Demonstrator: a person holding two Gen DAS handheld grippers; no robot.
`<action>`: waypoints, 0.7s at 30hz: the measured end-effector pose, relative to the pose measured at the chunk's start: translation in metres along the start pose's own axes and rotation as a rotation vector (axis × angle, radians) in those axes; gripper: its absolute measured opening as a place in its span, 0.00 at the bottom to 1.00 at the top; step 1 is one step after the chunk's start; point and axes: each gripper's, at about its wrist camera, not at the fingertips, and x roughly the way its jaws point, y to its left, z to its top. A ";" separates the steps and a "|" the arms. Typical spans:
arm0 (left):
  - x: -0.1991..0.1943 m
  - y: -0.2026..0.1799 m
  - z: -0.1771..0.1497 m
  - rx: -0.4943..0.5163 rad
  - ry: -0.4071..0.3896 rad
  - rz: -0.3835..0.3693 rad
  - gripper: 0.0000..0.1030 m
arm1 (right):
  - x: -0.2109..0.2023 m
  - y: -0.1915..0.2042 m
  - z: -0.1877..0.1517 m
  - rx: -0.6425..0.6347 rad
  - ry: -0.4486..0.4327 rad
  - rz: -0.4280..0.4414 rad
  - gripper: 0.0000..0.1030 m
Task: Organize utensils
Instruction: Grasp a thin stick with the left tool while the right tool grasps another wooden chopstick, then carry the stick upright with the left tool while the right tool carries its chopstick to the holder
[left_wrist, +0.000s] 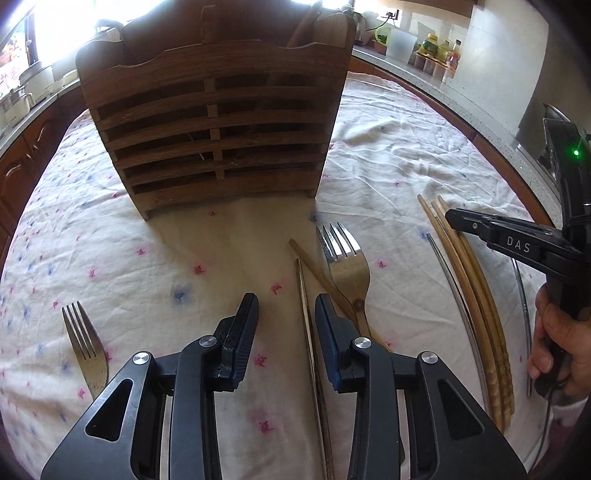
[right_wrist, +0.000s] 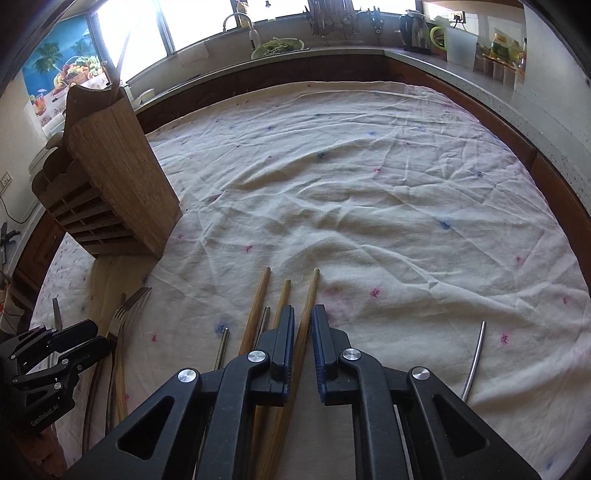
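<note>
A wooden slatted utensil holder (left_wrist: 218, 125) stands upright on the cloth ahead of my left gripper (left_wrist: 286, 306), which is open above a metal chopstick (left_wrist: 308, 325). A wooden-handled fork (left_wrist: 343, 258) and a wooden chopstick (left_wrist: 317, 269) lie just right of it. A second fork (left_wrist: 83, 339) lies at the left. My right gripper (right_wrist: 303, 321) is open, its jaws on either side of a wooden chopstick (right_wrist: 308, 306); two more wooden chopsticks (right_wrist: 256, 306) lie to its left. The holder also shows in the right wrist view (right_wrist: 118, 177).
A white flowered cloth (right_wrist: 388, 192) covers the table. A metal chopstick (right_wrist: 474, 358) lies at the right, another (left_wrist: 458, 295) beside the wooden bundle (left_wrist: 476, 291). Kitchen counters with a kettle (right_wrist: 415, 29), jars and a sink surround the table.
</note>
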 end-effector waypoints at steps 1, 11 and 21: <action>0.002 -0.002 0.002 0.012 0.002 0.008 0.29 | 0.002 0.001 0.002 -0.007 0.003 -0.007 0.10; 0.004 -0.013 0.006 0.093 -0.018 0.031 0.05 | 0.008 0.011 0.005 -0.055 -0.035 -0.042 0.05; -0.044 0.013 -0.004 -0.016 -0.096 -0.080 0.00 | -0.059 0.001 0.000 0.070 -0.148 0.141 0.05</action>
